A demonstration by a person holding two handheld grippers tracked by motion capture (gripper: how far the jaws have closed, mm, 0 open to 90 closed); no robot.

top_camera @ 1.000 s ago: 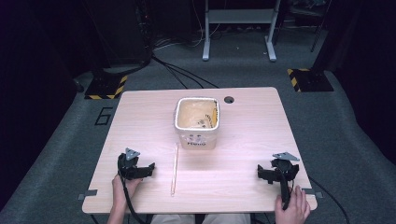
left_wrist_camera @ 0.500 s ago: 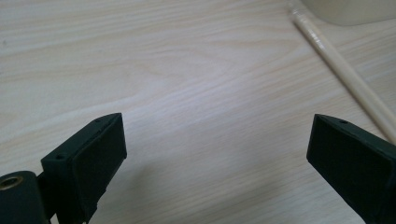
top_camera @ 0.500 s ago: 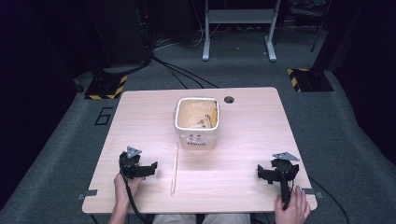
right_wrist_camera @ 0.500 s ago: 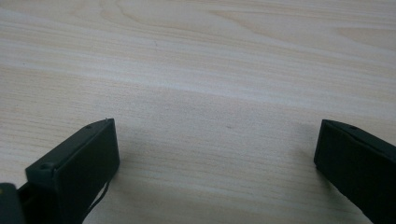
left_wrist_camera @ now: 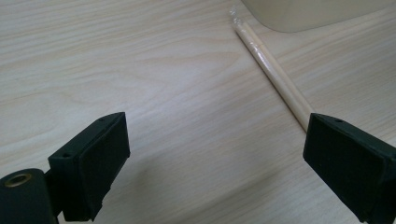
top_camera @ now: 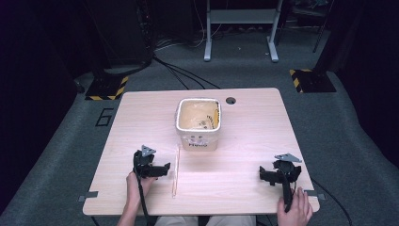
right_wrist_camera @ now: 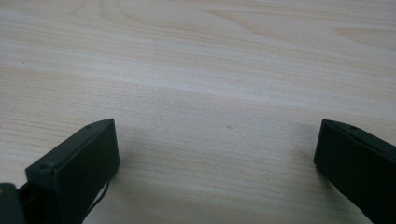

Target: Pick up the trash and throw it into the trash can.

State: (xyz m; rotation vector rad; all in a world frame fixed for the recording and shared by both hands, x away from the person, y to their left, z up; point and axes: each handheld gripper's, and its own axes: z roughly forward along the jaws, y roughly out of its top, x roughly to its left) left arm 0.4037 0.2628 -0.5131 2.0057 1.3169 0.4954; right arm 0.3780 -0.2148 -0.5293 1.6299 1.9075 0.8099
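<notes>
A: On the worktop [top_camera: 244, 136], what was hidden or cut off?

B: In the left gripper view, the near end of the wrapped chopsticks [left_wrist_camera: 271, 70] was covered by one jaw of the left tool [left_wrist_camera: 215, 154], and just the lower edge of the cream tub [left_wrist_camera: 308, 11] was caught at the top border. The printing on the tub's front could not be read with certainty from the high view, and its contents were seen merely as yellowish paper or wrappers.

A: How were the tools set?

B: Both were held wide apart with nothing gripped. The left tool [top_camera: 160, 170] was kept low at the near left, just beside the chopsticks [top_camera: 175, 172] and turned towards them. The right tool [top_camera: 272, 178] was placed at the near right, well apart from everything, bare wood being seen between its jaws in the right gripper view [right_wrist_camera: 215, 168].

A: And the surroundings?

B: The tub [top_camera: 198, 123] was stood near the middle, with the far tip of the chopsticks close by its front. A round cable hole [top_camera: 230, 100] was noted behind it. On the grey floor, black cables [top_camera: 179, 75], two hazard-striped bases [top_camera: 107, 88] and a metal stand's legs [top_camera: 240, 33] were made out; the background was lost in darkness.
</notes>
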